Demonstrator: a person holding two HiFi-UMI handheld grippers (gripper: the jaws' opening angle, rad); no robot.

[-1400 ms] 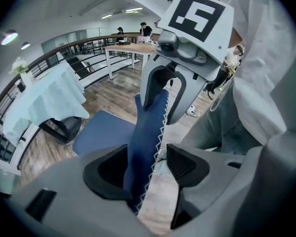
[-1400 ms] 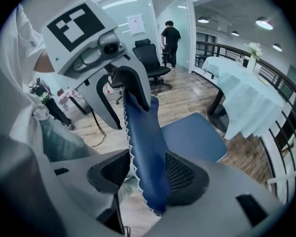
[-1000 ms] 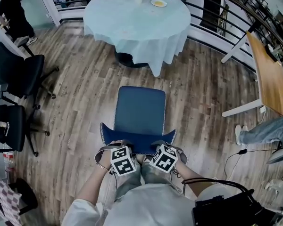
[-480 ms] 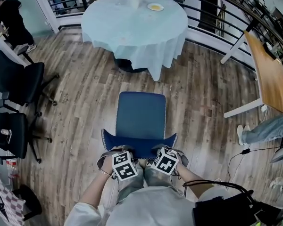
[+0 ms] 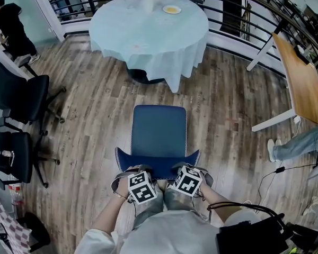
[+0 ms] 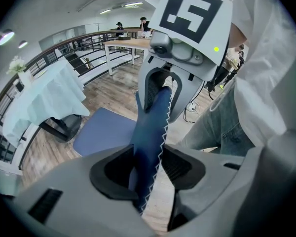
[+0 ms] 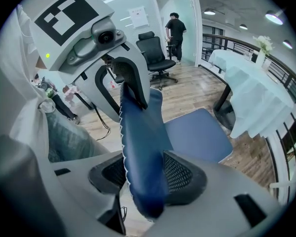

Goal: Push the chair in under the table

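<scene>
Our left gripper point(image 6: 148, 169) and right gripper point(image 7: 145, 174) both pinch the back of the blue chair point(image 5: 159, 128). We see the round table point(image 5: 159, 28) well ahead.

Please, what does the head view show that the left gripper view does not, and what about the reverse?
Only the head view: black office chairs at the left, a person in black, the plate on the round table.
Only the left gripper view: the jaws of the left tool closed on the backrest, and two people beyond the wooden table.
Both: the blue chair and the two tables.
</scene>
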